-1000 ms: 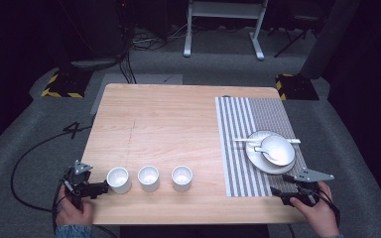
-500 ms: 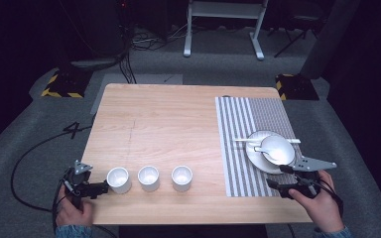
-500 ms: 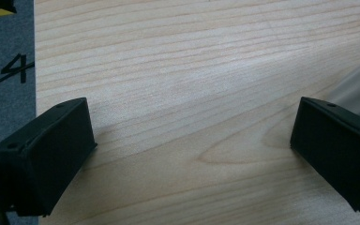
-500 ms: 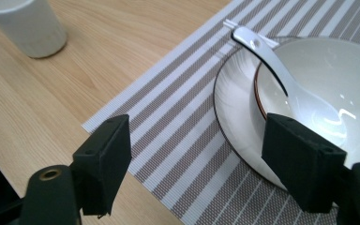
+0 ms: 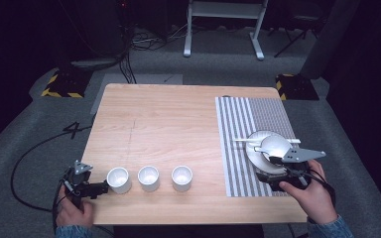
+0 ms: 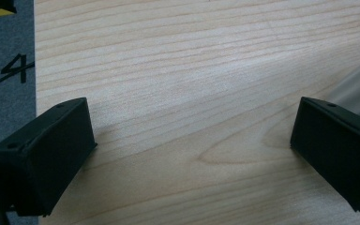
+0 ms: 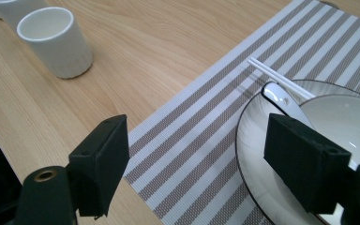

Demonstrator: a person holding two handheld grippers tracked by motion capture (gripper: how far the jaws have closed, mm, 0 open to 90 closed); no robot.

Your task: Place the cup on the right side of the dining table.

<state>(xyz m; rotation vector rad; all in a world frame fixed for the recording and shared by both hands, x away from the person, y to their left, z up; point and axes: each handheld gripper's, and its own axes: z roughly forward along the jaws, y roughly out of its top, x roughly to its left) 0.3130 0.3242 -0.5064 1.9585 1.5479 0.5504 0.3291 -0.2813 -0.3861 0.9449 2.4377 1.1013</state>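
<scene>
- Plate [image 5: 263, 158] sits on the striped mat [image 5: 238, 129] at the right side of the table [image 5: 168, 114], with a bowl [image 5: 274, 145] on it.
- A white spoon [image 7: 281, 101] lies on the plate against the bowl, and white chopsticks [image 7: 274, 77] rest across the plate's far rim.
- My right hand-held gripper [image 5: 274, 167] hovers over the near edge of the plate, my right hand [image 5: 311, 194] behind it at the table's front edge.
- In the right gripper view its jaws stand wide apart: one is over the striped mat just beside the plate's rim, the other is over the plate near the bowl. Nothing is held between them.
- I cannot tell whether either jaw touches the plate.
- Three white cups stand in a row near the front edge of the table: the left cup [image 5: 118, 179], the middle cup [image 5: 149, 177] and the right cup [image 5: 182, 177], each apart from the next.
- My left hand-held gripper [image 5: 99, 188] lies low at the front left corner, its tip just beside the left cup, with my left hand [image 5: 72, 208] gripping it from behind.
- In the left gripper view its jaws are spread wide over bare wood, holding nothing; a pale blurred shape at the right edge may be the cup.
</scene>
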